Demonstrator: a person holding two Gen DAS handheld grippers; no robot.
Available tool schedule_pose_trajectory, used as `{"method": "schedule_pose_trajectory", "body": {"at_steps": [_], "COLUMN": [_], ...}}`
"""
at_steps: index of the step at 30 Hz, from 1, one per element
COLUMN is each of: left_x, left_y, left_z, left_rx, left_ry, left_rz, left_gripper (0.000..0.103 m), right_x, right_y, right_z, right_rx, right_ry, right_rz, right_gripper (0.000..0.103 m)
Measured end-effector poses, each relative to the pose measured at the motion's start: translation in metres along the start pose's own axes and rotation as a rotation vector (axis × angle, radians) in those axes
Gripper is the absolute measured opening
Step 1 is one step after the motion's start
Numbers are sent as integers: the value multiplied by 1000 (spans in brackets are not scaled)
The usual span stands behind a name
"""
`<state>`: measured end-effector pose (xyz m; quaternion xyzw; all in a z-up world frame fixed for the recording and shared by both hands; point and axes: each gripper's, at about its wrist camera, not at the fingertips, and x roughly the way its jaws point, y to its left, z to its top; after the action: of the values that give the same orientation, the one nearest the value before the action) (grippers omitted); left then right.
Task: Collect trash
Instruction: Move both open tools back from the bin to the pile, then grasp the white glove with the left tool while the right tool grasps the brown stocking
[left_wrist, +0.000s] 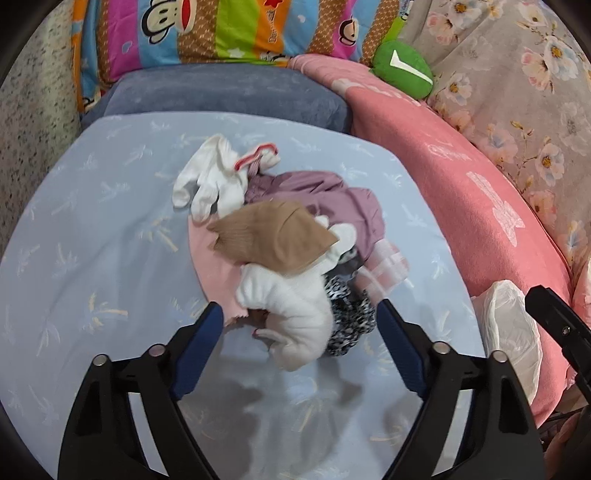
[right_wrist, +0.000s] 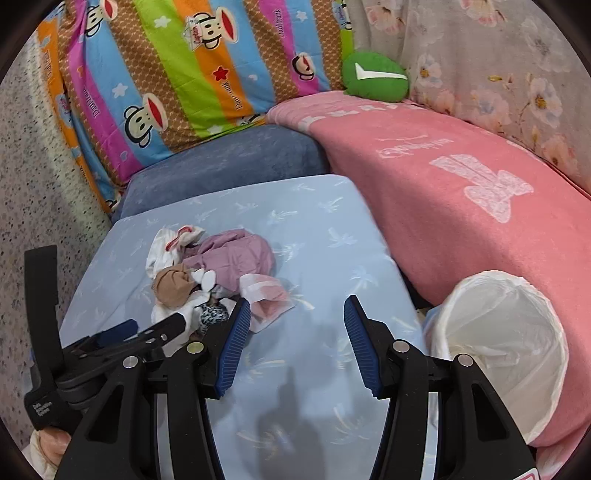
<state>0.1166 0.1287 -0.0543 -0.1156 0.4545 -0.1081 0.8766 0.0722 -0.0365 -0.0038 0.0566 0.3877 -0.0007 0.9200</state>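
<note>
While the left gripper (left_wrist: 299, 317) gapes wide and empty, the white sock (left_wrist: 295, 314) lies lengthwise between its fingers. Beside the bin (right_wrist: 517, 332), the right gripper (right_wrist: 293, 325) hangs open, empty, farther off.

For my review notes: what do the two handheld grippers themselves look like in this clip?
Both match: the left gripper and right gripper have black plastic frames with triangular cut-outs, silver round pivot pins, and two blue fingers with ribbed pads. Seen in the right wrist view, the left unit's black body carries a small white printed label, too small to read reliably. No cables show.
</note>
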Motion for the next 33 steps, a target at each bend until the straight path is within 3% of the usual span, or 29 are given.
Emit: {"method": "schedule_pose_trajectory", "body": {"at_steps": [7, 9, 11, 13, 17, 23, 33], "left_x": [12, 13, 14, 11, -3, -20, -10], "left_y": [17, 20, 22, 25, 34, 47, 64], "left_z": [-3, -4, -5, -6, -8, -10, -12], "left_rx": [-55, -58, -56, -61, -67, -39, -63], "left_ry": [50, 63, 82, 89, 78, 66, 97], "left_rz": [-56, -88, -128, -146, -173, -143, -104], "left_gripper": [58, 42, 17, 11, 9, 9, 9], "right_x": [18, 23, 28, 31, 39, 60, 106], "right_y": [26, 34, 41, 50, 66, 95, 138], "right_z": [-1, -1, -2, -1, 0, 4, 5], "right_rx": [-24, -29, -37, -47, -64, -79, -95], "right_ry": [31, 42, 51, 58, 73, 102, 188], "right_rz": [30, 44, 58, 74, 120, 198, 307], "right_gripper": [52, 52, 52, 52, 52, 52, 50]}}
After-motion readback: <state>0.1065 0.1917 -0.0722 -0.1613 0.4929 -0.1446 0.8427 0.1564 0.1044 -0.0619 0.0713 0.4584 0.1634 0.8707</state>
